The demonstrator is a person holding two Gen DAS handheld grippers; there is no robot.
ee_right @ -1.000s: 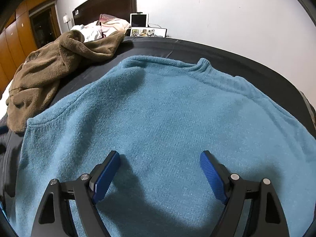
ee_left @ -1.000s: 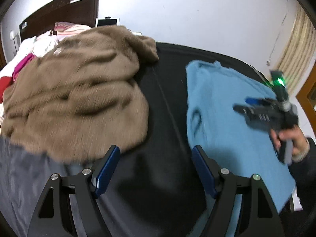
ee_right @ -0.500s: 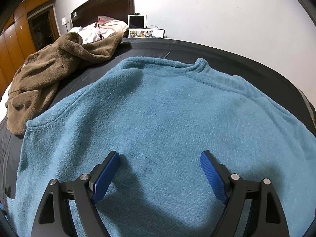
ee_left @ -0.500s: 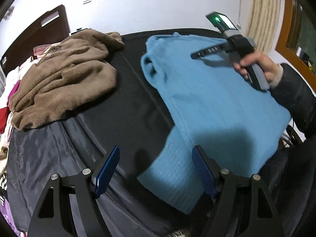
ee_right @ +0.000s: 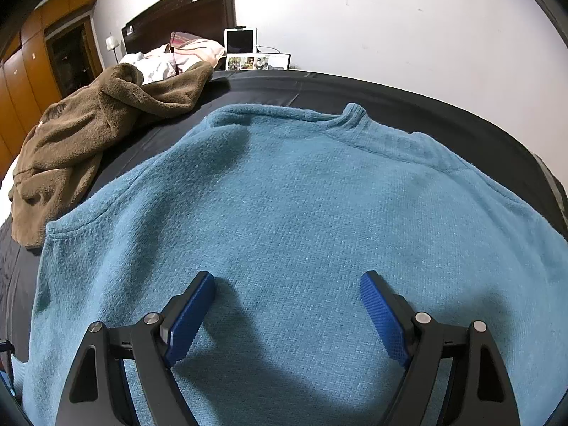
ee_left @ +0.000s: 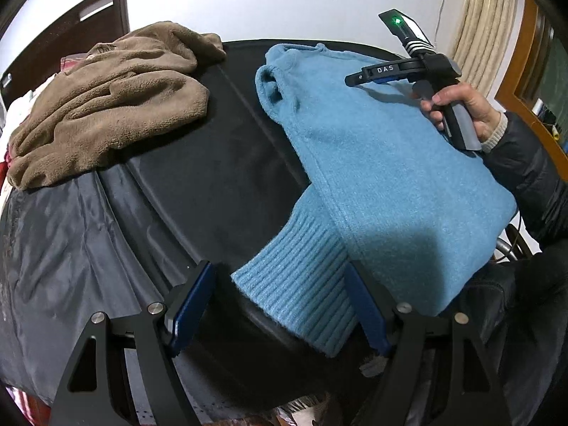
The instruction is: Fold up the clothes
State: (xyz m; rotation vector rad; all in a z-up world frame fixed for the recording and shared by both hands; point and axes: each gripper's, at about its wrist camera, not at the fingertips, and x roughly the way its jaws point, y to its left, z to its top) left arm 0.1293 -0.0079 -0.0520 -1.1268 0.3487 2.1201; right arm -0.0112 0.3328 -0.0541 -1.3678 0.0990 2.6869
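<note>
Left wrist view: my left tool (ee_left: 277,305) enters from the bottom edge, its two black arms tipped with ribbed blue pads (ee_left: 191,301). The jaws are closing, and the ribbed cuff (ee_left: 298,284) of the sleeve lies between the pads; the right pad is just beside the knit, and I cannot tell whether it touches, while the left pad stands clear of it. The light blue fuzzy knitted sweater (ee_left: 383,163) lies flat on the black padded worktop (ee_left: 213,177), filling the centre and right of the frame. Its long axis runs from the round collar at upper centre down to the hem at lower right; the collar points away from me, toward the white wall. The sleeve lies folded along the body's left edge, its cuff toward the bottom edge. A crumpled brown fleece garment (ee_left: 106,106) is heaped at upper left, well apart from the sweater. At upper right my right hand (ee_left: 458,106) grips the grey handle of the right tool (ee_left: 355,78), which hangs over the sweater's upper body.

Right wrist view: my right tool (ee_right: 287,305) stands spread, its blue pads (ee_right: 380,316) apart above the sweater (ee_right: 301,195), with nothing pinched. The collar sits at upper centre. The brown garment (ee_right: 81,138) lies at upper left.
</note>
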